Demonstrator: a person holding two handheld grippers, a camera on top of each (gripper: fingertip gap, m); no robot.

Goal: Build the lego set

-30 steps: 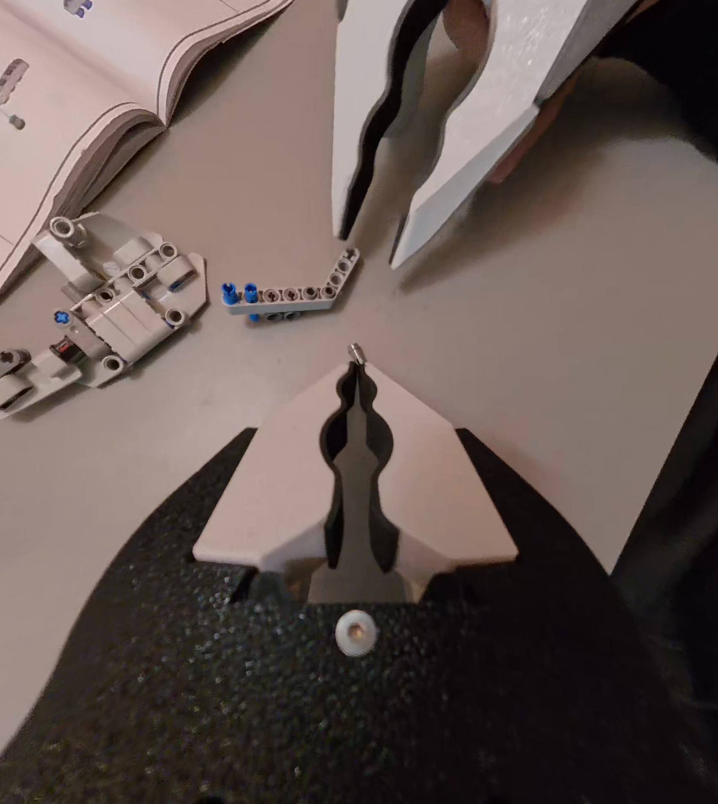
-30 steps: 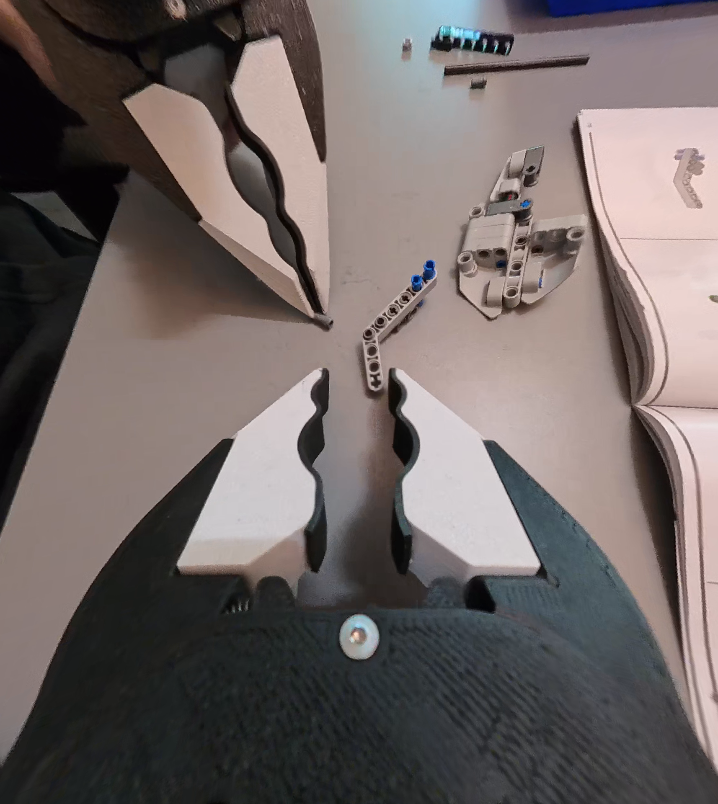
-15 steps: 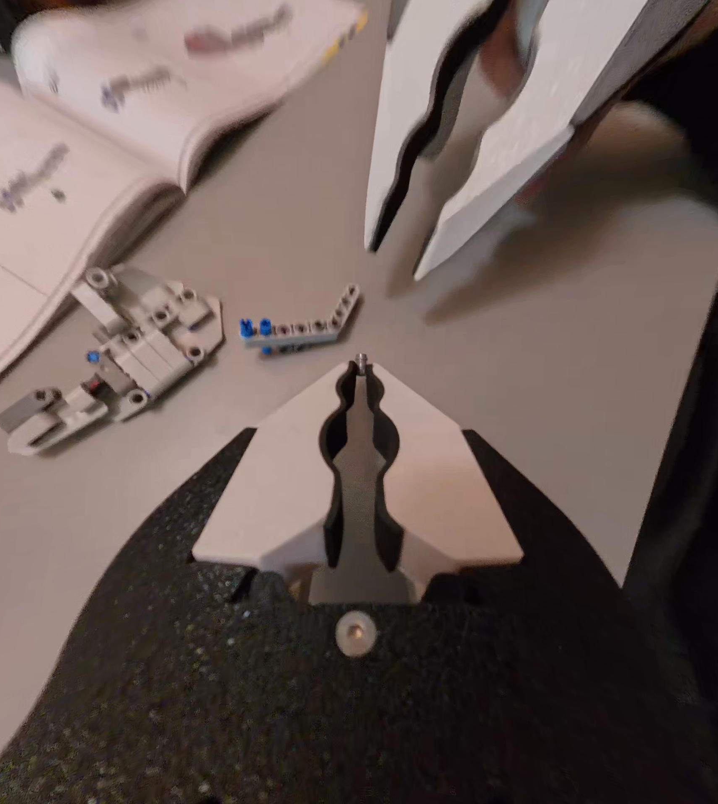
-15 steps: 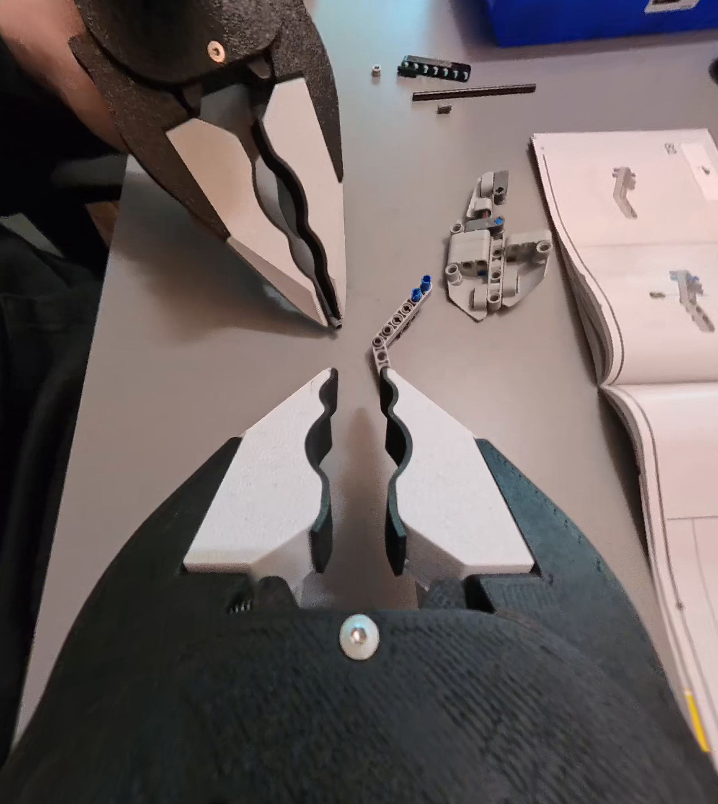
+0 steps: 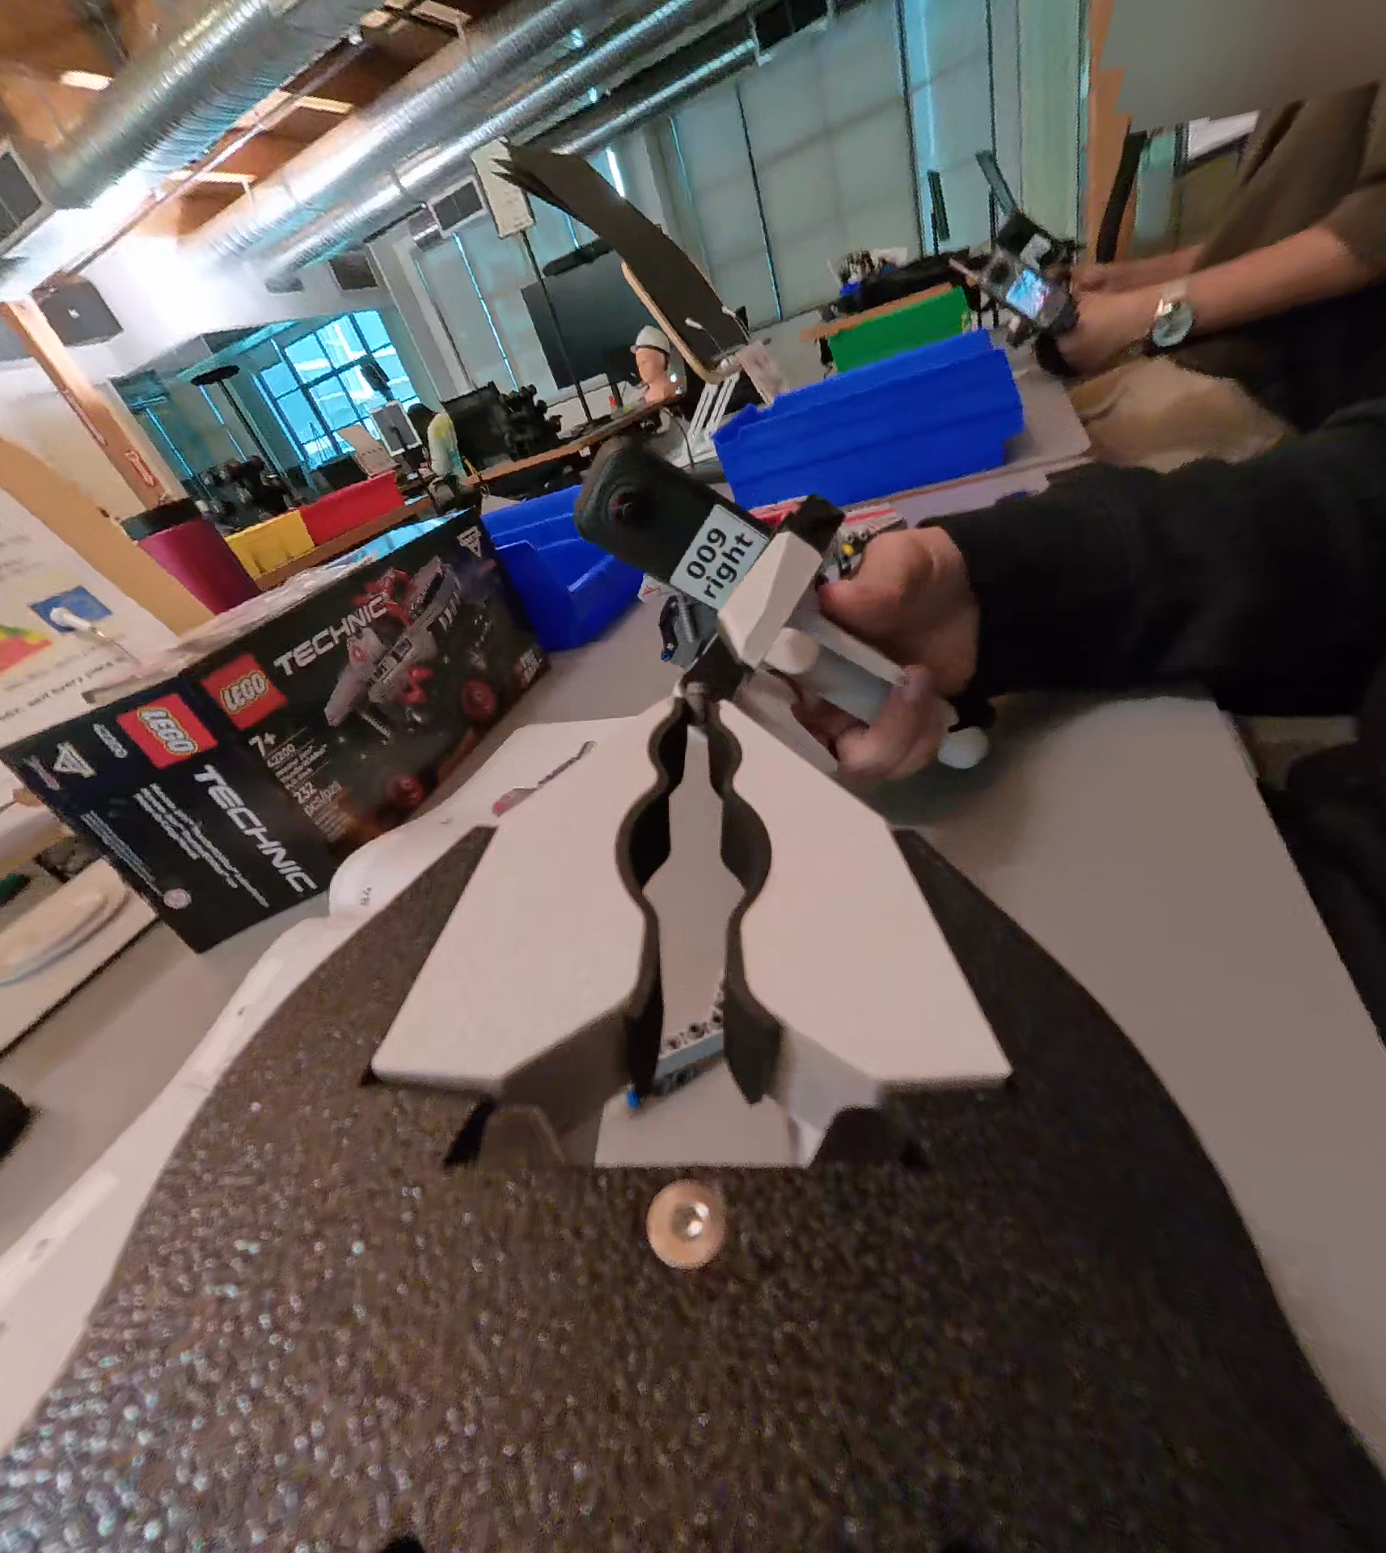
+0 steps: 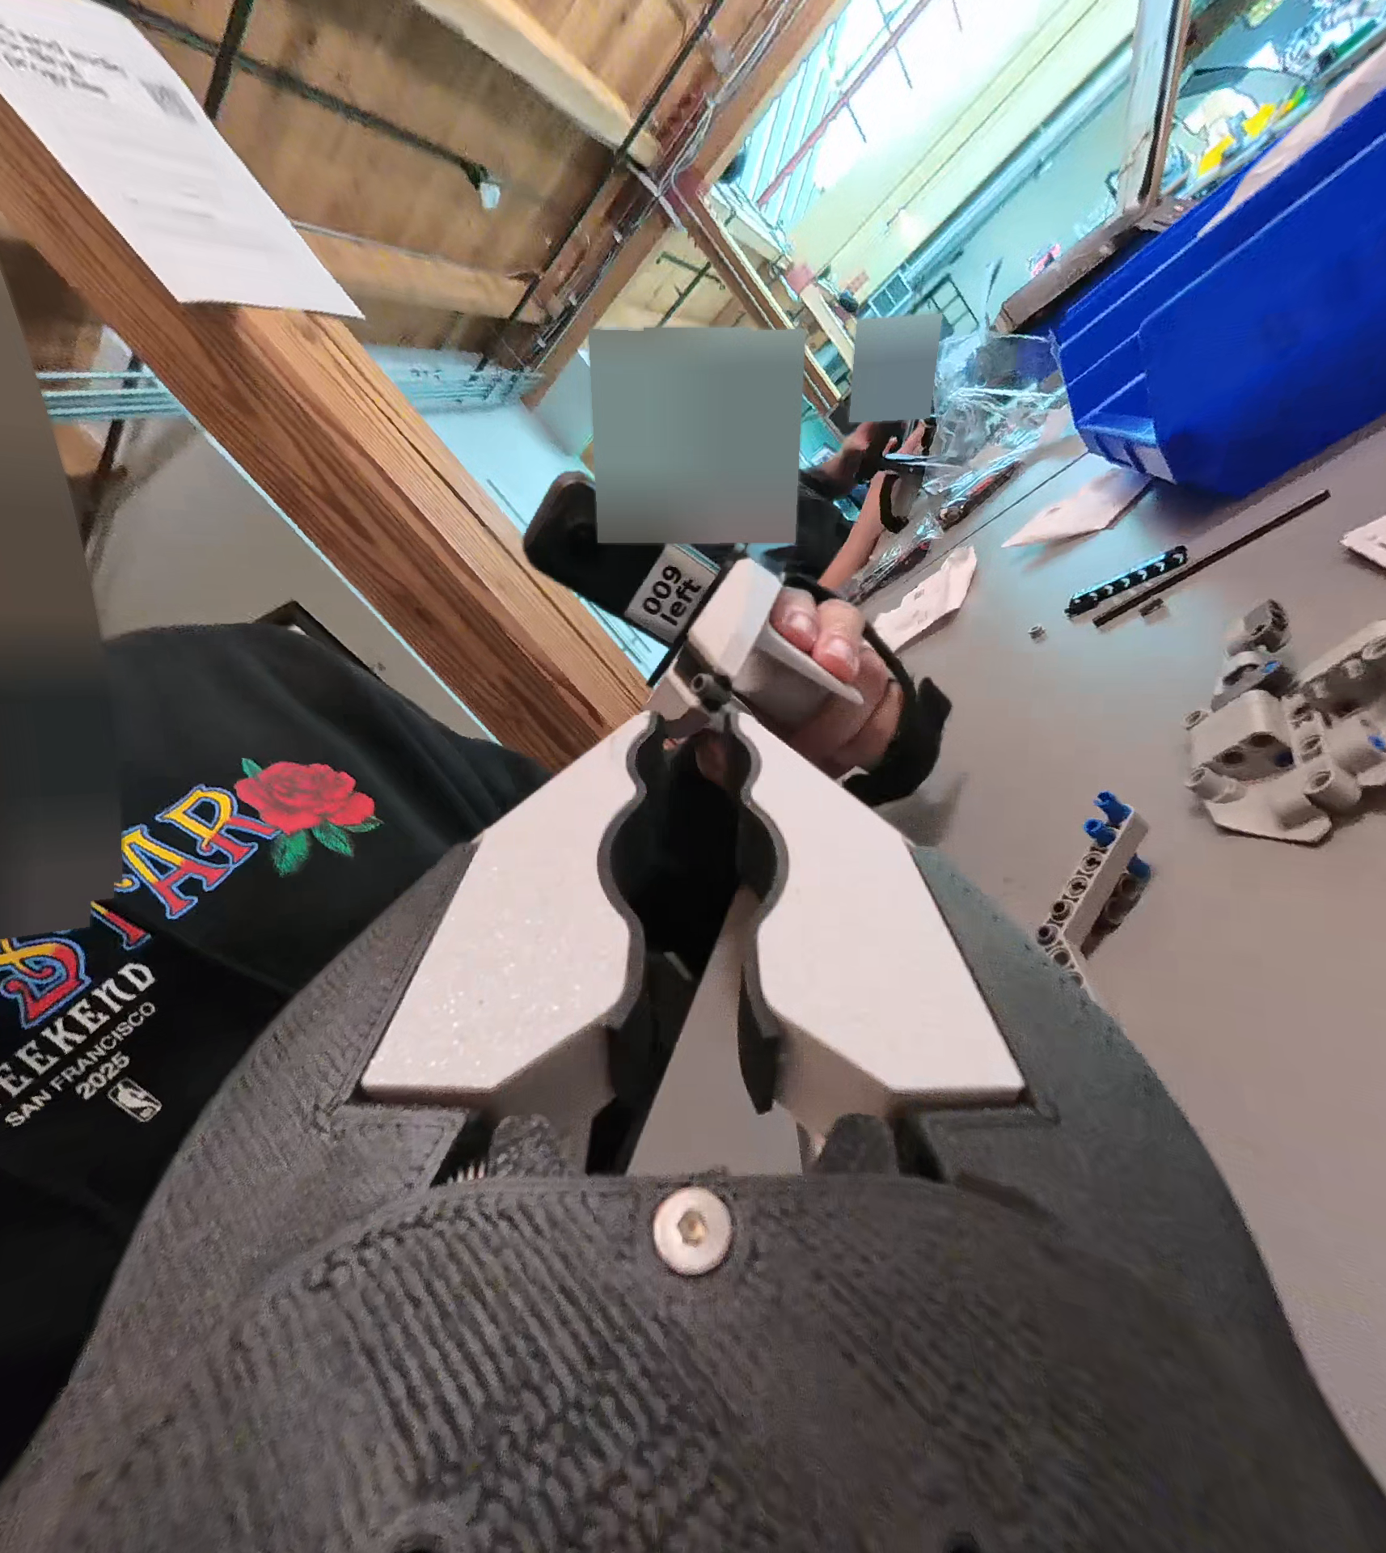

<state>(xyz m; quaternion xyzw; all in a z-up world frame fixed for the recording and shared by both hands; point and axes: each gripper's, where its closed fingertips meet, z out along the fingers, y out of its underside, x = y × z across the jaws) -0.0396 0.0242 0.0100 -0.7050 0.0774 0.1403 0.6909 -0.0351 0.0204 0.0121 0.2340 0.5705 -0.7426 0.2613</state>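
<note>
The bent grey beam [image 6: 1093, 882] with blue pins lay flat on the grey table [image 6: 1261, 1092], just right of the right gripper [image 6: 694, 739], not held. Beyond it sat the grey half-built assembly [image 6: 1303, 748]. Both grippers were raised and level, tips nearly meeting. The left gripper [image 5: 694, 714] had its tips together; whether it pinched anything could not be told. The right gripper's tips were also nearly together, seemingly empty.

The grey table [image 6: 1303, 1092] carries a bent beam [image 6: 1093, 891], grey assembly [image 6: 1311, 748] and set box [image 5: 278, 748].
</note>
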